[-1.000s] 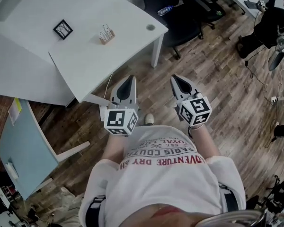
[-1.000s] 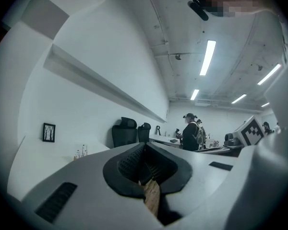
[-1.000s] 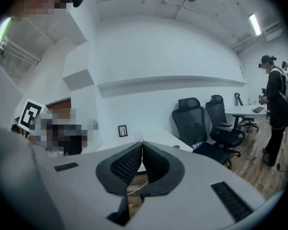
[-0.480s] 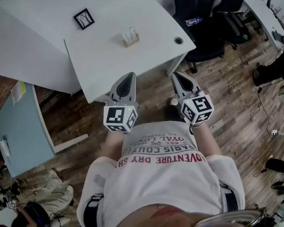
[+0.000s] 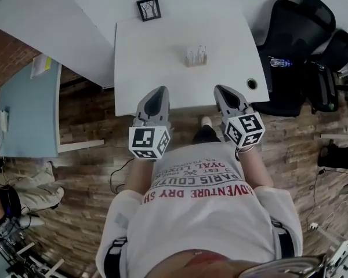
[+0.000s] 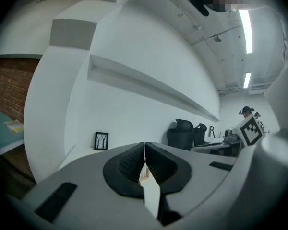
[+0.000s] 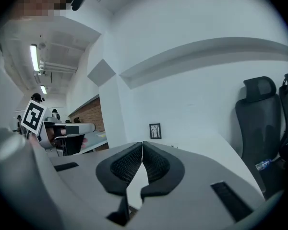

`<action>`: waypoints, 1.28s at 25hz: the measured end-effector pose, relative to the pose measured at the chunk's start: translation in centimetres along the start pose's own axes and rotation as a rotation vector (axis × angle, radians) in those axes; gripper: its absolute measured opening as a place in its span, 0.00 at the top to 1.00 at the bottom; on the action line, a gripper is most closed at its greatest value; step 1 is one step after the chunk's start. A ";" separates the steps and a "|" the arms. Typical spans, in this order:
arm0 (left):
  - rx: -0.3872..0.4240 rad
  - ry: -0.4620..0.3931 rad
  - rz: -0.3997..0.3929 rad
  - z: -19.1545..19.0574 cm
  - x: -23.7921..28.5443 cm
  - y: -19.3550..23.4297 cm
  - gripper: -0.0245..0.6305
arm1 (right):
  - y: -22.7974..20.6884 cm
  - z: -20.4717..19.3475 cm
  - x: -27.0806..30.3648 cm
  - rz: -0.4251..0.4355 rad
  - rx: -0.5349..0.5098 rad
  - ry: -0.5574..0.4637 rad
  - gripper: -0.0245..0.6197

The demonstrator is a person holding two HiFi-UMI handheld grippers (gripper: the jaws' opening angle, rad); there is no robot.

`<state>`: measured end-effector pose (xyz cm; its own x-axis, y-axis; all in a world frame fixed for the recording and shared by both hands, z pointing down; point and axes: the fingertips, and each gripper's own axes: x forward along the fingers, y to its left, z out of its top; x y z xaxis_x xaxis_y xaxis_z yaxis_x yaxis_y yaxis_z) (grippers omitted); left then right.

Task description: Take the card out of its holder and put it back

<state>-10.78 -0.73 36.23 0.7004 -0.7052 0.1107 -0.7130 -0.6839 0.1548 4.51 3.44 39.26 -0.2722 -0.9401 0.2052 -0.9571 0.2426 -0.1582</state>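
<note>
A small wooden card holder (image 5: 195, 57) with pale cards upright in it stands near the middle of the white table (image 5: 156, 68). Both grippers hang in front of the person's chest at the table's near edge, well short of the holder. My left gripper (image 5: 158, 90) has its jaws pressed together with nothing between them, and my right gripper (image 5: 222, 88) is the same. In the left gripper view the shut jaws (image 6: 144, 145) point over the table, and a sliver of the holder (image 6: 144, 172) shows behind them. The right gripper (image 7: 142, 143) also points along the tabletop.
A small black-framed picture (image 5: 149, 8) stands at the table's far edge, also seen as the picture (image 7: 155, 131). A cable hole (image 5: 252, 84) sits at the table's right corner. Black office chairs (image 5: 298, 33) stand to the right, and a pale blue desk (image 5: 29, 109) to the left.
The view has swung round, so the table now lies straight ahead instead of off to the left. Both grippers stay shut in front of the chest, now at the table's near edge.
</note>
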 end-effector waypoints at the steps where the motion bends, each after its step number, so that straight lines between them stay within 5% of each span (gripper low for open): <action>1: -0.001 -0.001 0.023 0.1 0.8 -0.1 0.92 | -1.0 0.3 0.8 0.025 -0.002 0.007 0.92; 9: -0.033 0.010 0.196 0.2 7.9 0.3 0.92 | -7.4 1.7 6.9 0.238 -0.021 0.061 0.92; 20: -0.075 0.079 0.291 -3.2 16.5 0.3 0.92 | -12.3 0.2 12.5 0.481 -0.084 0.146 0.92; 28: -0.058 0.153 0.250 -5.2 19.1 0.8 0.92 | -13.8 -0.3 16.6 0.548 -0.146 0.147 0.92; 32: -0.079 0.176 0.248 -5.7 20.0 1.9 0.92 | -14.5 -2.3 18.9 0.591 -0.097 0.201 0.74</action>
<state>2.07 -15.10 44.36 0.5050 -0.8010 0.3215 -0.8631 -0.4733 0.1764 13.03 -17.27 47.63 -0.7623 -0.5794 0.2883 -0.6411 0.7370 -0.2140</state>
